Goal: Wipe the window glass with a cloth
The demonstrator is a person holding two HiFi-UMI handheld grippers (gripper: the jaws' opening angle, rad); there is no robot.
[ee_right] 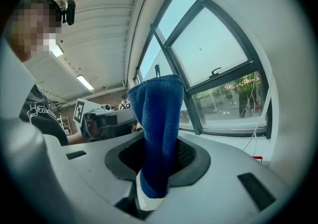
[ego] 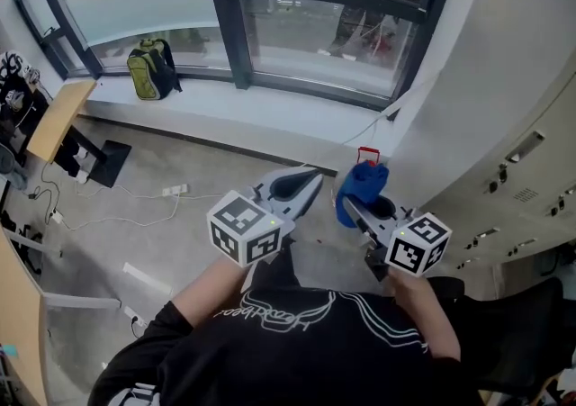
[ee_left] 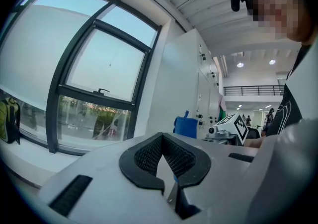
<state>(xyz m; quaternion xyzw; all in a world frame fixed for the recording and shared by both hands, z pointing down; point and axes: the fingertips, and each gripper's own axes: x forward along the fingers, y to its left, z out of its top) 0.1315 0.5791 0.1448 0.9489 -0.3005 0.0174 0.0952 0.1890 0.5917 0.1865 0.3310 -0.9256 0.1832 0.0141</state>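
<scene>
Cloth (ee_right: 158,113) clamped between right gripper (ee_right: 157,163) fingers.

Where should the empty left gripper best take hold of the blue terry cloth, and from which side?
Grip the blue terry cloth at its free upper end, coming in from the left gripper's side. It stands upright, and the right gripper clamps its lower end, so only the top seems free.
</scene>
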